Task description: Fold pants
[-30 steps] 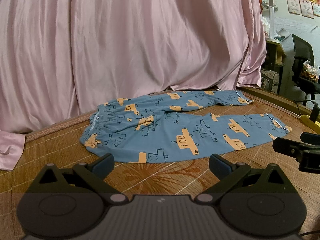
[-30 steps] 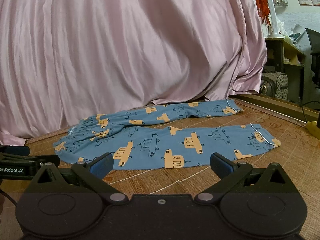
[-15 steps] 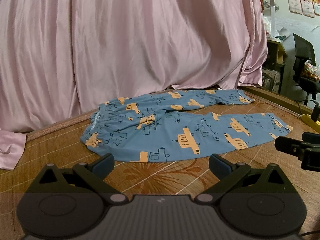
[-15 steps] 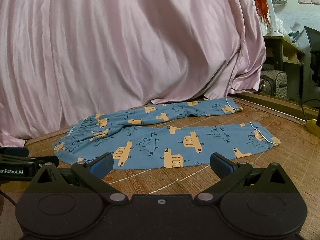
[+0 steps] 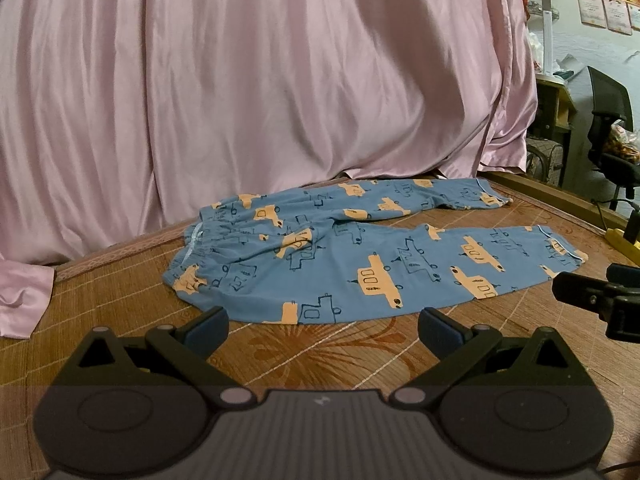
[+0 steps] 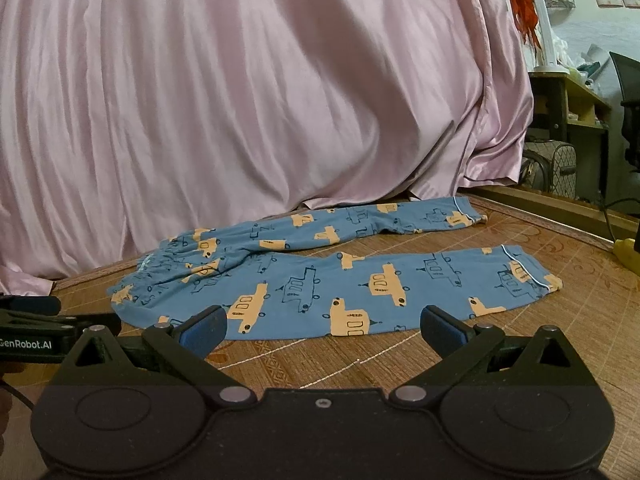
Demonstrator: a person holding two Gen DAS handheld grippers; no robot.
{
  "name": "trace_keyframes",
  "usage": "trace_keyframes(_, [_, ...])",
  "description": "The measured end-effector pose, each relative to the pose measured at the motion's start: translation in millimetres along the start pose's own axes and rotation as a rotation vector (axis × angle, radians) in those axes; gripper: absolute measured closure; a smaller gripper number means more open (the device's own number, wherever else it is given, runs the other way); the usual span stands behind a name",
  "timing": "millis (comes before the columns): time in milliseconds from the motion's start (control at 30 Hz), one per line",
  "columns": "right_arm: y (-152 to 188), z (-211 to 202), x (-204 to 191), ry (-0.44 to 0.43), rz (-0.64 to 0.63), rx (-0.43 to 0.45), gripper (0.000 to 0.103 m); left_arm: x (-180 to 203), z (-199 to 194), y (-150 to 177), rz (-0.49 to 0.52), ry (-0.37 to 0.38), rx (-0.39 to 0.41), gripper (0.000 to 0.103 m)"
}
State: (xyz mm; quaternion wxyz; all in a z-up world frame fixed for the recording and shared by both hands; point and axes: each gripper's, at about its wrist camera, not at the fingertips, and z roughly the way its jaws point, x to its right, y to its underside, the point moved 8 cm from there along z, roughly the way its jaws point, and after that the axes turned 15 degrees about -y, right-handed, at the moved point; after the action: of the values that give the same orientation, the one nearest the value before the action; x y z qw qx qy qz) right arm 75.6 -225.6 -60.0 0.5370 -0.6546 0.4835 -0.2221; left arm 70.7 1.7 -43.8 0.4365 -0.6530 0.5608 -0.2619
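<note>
Blue pants printed with orange vehicles lie flat on a woven bamboo mat, waistband at the left, both legs spread apart toward the right. In the right wrist view the same pants lie just beyond the fingers. My left gripper stands open just short of the near leg's hem edge, holding nothing. My right gripper is open too, close to the near leg's front edge, with nothing between its fingers. Each gripper shows at the edge of the other's view.
A pink satin sheet hangs down behind the pants and touches the mat. The mat's wooden edge runs along the right. Beyond it stand an office chair, shelves and a yellow object.
Both grippers have crept slightly forward and the views shifted a little; the pants lie as before and both grippers stay open.
</note>
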Motion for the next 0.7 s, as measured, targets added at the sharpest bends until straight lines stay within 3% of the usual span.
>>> trace_keyframes(267, [0.2,0.6,1.3,0.007,0.007,-0.007,0.000,-0.6,4.1,1.3,-0.008,-0.006,-0.023,0.000])
trace_keyframes(400, [-8.4,8.0,9.0,0.018,0.074,-0.045,0.000,3.0,15.1,-5.6,-0.037,0.015,-0.082,0.000])
trace_keyframes(567, [-41.4,21.2,16.8,-0.014,0.034,-0.047,0.000,3.8,36.8,-45.9,0.000,0.008,-0.122,0.000])
trace_keyframes(700, [-76.7,42.1,20.2,-0.065,-0.119,-0.086,0.000,1.8,53.0,-94.7,0.141,0.021,-0.121,0.000])
